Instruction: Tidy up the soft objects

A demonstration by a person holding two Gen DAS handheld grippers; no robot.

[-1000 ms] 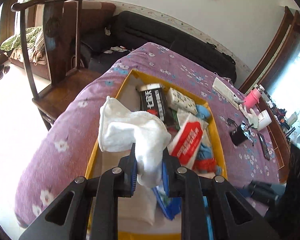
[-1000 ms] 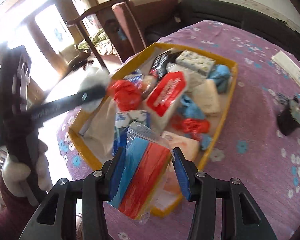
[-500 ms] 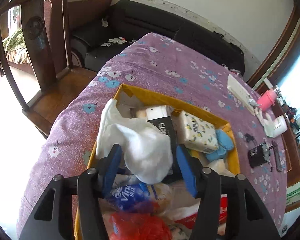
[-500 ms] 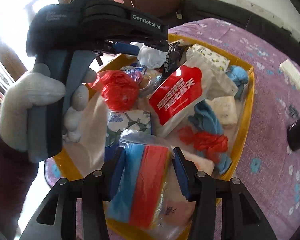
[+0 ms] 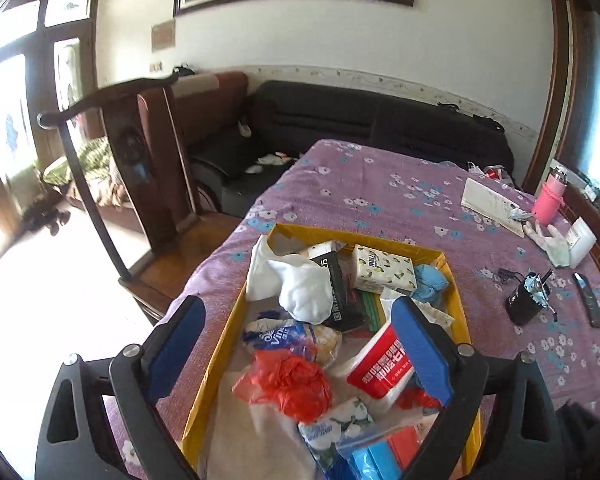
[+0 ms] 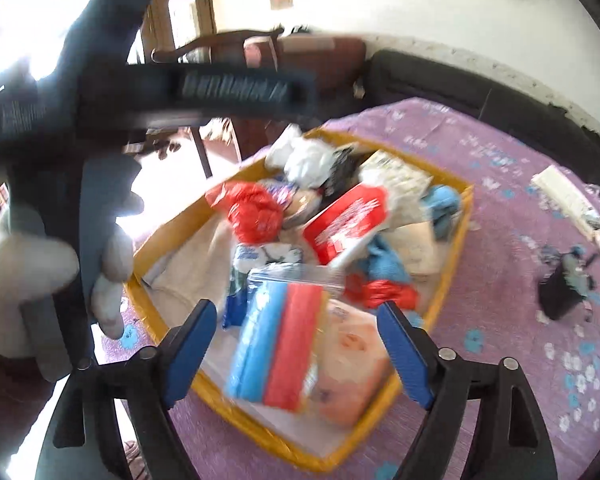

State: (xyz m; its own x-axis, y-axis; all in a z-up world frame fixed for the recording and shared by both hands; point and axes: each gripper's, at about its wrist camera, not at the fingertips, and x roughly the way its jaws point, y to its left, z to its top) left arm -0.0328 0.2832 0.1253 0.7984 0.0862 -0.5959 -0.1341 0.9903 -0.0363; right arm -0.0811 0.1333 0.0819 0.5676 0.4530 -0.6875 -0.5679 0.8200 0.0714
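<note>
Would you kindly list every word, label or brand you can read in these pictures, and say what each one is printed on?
"Vind", partly hidden: blue and white tissue pack in the yellow box.
White characters on the red pack: too small to read.
White print on the black packet: unreadable.
Lettering on the left tongs' body, right wrist view: blurred.
Note on the wall: illegible.

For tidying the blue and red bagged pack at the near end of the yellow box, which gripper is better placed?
Probably the right gripper: its opening jaws straddle the bagged pack without pressing it. The left gripper sits farther along the yellow box, over the red plastic bag.
</note>
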